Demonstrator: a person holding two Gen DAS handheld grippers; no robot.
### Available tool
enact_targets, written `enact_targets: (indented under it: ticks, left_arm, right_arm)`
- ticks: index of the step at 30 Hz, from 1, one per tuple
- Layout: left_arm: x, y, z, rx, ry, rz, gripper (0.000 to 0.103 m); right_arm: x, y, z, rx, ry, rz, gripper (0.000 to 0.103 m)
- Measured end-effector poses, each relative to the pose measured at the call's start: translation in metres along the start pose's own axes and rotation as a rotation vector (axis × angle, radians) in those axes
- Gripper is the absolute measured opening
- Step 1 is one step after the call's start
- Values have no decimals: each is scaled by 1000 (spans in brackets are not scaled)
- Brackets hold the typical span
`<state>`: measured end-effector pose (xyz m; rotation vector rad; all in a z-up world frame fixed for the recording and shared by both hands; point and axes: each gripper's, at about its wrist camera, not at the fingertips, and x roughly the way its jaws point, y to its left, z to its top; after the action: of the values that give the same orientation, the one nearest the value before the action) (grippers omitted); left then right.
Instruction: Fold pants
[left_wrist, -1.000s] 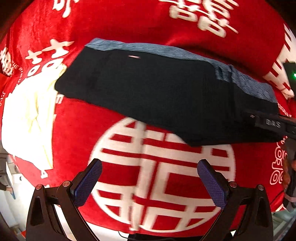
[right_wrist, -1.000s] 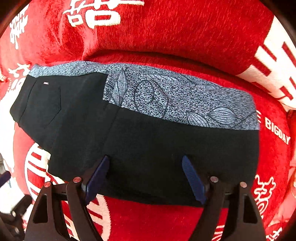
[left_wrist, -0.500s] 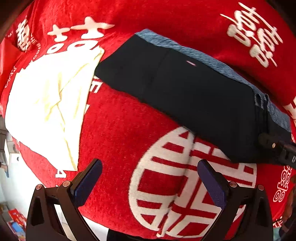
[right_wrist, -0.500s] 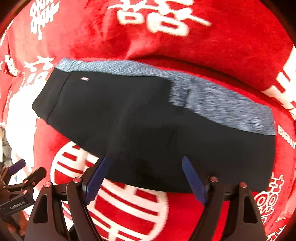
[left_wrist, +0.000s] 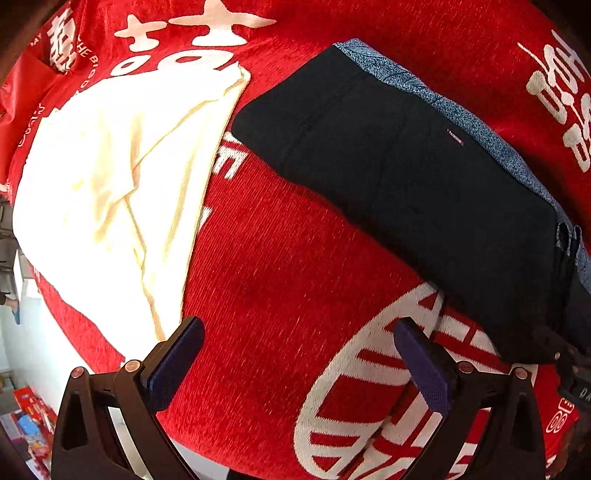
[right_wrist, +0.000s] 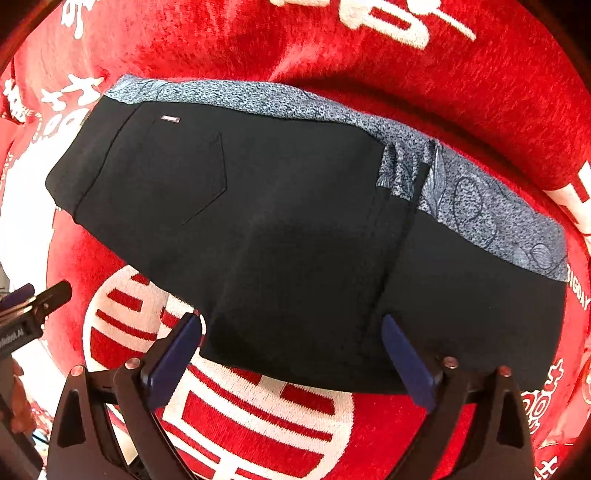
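Note:
The folded black pants (right_wrist: 280, 229), with a blue-grey patterned waistband (right_wrist: 480, 206) along the far edge, lie on a red cloth (right_wrist: 369, 48). My right gripper (right_wrist: 291, 325) hovers over their near edge. Its jaws are opening and stand wide; the dark fabric lies between the blue pads (right_wrist: 173, 358), which do not press on it. In the left wrist view the pants (left_wrist: 424, 192) sit at the upper right. My left gripper (left_wrist: 299, 354) stands open over bare red cloth to their left, holding nothing.
A cream garment (left_wrist: 122, 177) lies spread on the red cloth (left_wrist: 280, 266) left of the pants. The cloth's near edge drops to a pale floor with small boxes (left_wrist: 26, 417). The left gripper (right_wrist: 33, 299) shows at the left edge of the right wrist view.
Both grippers have shifted left over the cloth. The left one now faces more of the cream garment, with the pants off to its right. The right gripper's fingers have spread wider.

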<state>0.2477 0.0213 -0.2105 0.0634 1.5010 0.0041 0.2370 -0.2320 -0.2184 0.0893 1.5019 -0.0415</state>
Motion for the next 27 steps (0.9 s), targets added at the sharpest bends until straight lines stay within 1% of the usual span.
enact_targets:
  ticks: [5, 8, 13, 18, 22, 24, 26, 27]
  left_arm:
    - [4, 0, 9, -1, -1, -25, 103]
    - [5, 1, 13, 0, -4, -35, 103]
    - [7, 1, 35, -7, 2, -49, 103]
    - [11, 10, 45, -14, 1, -64, 103]
    - [14, 20, 56, -43, -14, -131, 103]
    - [14, 28, 64, -69, -35, -217, 103]
    - [15, 38, 73, -110, -63, -314, 103]
    - [17, 42, 77, -126, -68, -344, 103]
  right_arm:
    - [4, 10, 0, -18, 13, -36, 99]
    - [7, 13, 4, 2, 19, -42, 100]
    - [6, 19, 13, 31, 22, -47, 100]
    - [0, 18, 13, 28, 23, -57, 100]
    - [-3, 23, 8, 21, 5, -35, 100]
    - [-2, 27, 5, 8, -10, -1, 100]
    - [2, 29, 0, 26, 7, 82, 100]
    - [7, 28, -2, 44, 19, 114, 100]
